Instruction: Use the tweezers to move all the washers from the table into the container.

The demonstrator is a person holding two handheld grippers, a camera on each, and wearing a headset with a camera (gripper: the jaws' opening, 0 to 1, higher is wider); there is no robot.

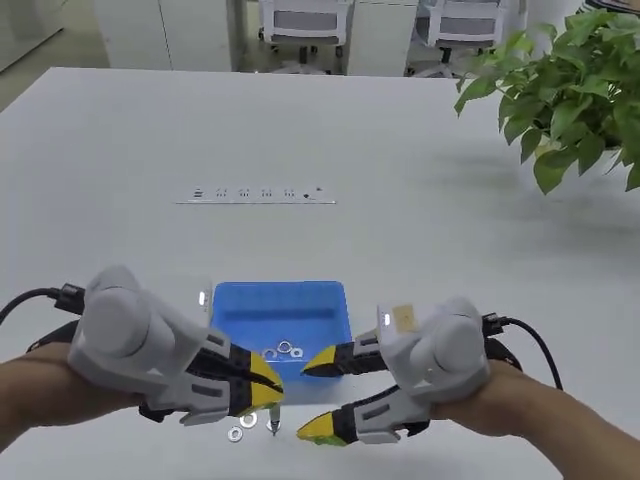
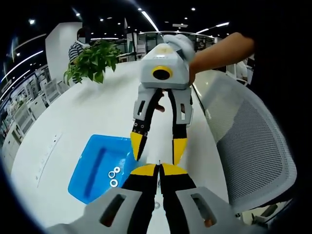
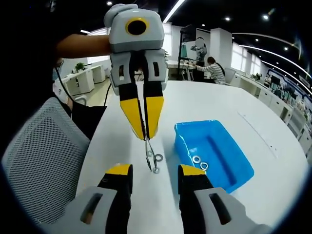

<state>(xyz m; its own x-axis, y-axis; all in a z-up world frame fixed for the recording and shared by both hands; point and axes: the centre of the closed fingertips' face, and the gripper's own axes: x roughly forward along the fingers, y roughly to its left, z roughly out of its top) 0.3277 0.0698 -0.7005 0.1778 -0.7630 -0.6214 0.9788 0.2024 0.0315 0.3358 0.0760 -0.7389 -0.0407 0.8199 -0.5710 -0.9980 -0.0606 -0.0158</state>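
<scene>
While the person works with both hands low at the near edge of the white counter (image 1: 150,130), the left gripper (image 1: 268,385) sits at the lower left of the head view with its yellow-tipped jaws pressed together on a thin pair of tweezers (image 3: 148,148). The tweezers hang down from the jaws to the counter top. In the right gripper view their tips come down just beside two loose washers (image 3: 157,164) lying on the counter. I cannot tell whether the tips touch either one. The right gripper (image 1: 322,398) is at the lower right of the head view, facing the left one. Its jaws are spread wide with nothing between them, one tip near the front wall of the container and the other lower in the frame. The blue container (image 1: 280,292) stands at the lower centre of the head view, just behind the two grippers, and three washers (image 1: 284,351) lie close together near its front wall. The two loose washers rest on the counter just in front of the container, between the grippers. Farther back on the counter, a row of sockets (image 1: 255,195) lies flat at the centre of the frame. A leafy green plant (image 1: 570,90) fills the upper right corner, and office chairs (image 1: 305,25) stand along the top edge.
</scene>
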